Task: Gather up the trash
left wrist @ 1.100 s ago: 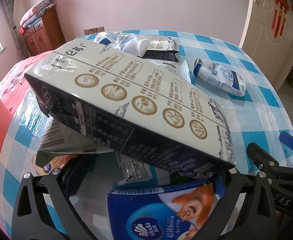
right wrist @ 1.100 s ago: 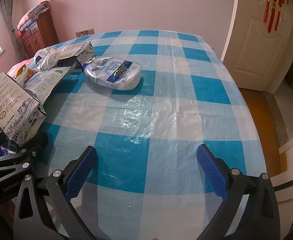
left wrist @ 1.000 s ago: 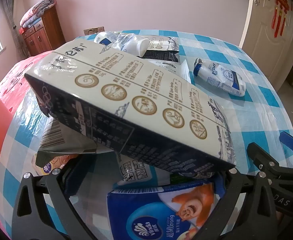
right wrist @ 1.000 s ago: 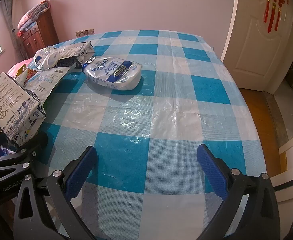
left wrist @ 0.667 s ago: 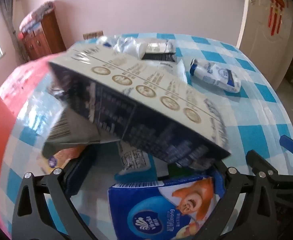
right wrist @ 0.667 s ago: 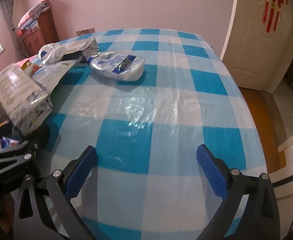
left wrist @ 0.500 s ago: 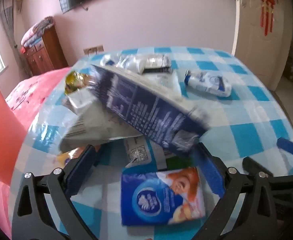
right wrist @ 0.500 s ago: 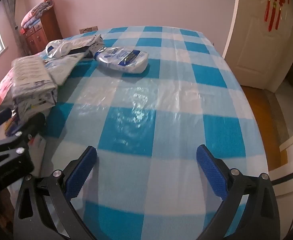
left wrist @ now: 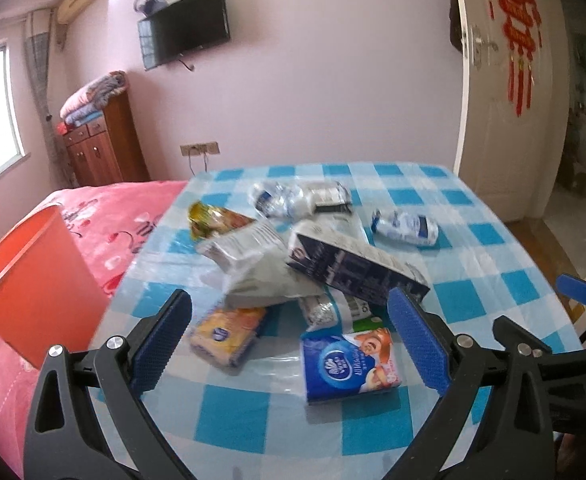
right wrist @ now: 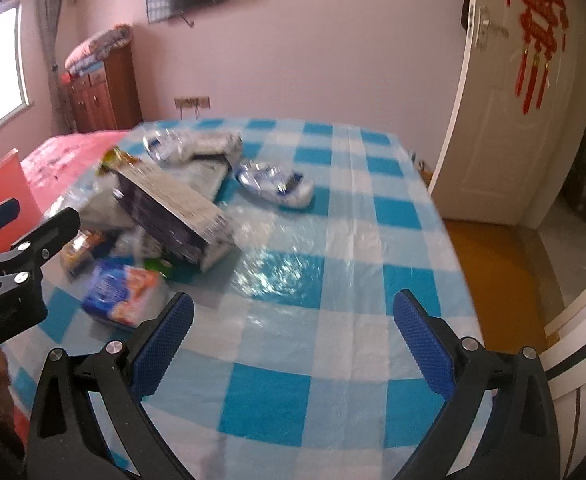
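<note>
Both my grippers sit spread wide and empty above the near edge of the table [left wrist: 473, 236]. Left gripper [left wrist: 289, 336] faces the trash pile so I can choose a piece; right gripper [right wrist: 293, 344] hangs over bare checked cloth, clear of the pile. The dark carton [left wrist: 353, 268] leans across a grey bag [left wrist: 253, 268] mid-table. A blue tissue pack [left wrist: 349, 364] lies nearest, an orange packet [left wrist: 225, 334] just left of it. A crushed bottle [left wrist: 405, 226] lies apart, far right. The red bin [left wrist: 25, 280] stands left of the table, likely the drop spot. Nothing collected yet, I judge.
</note>
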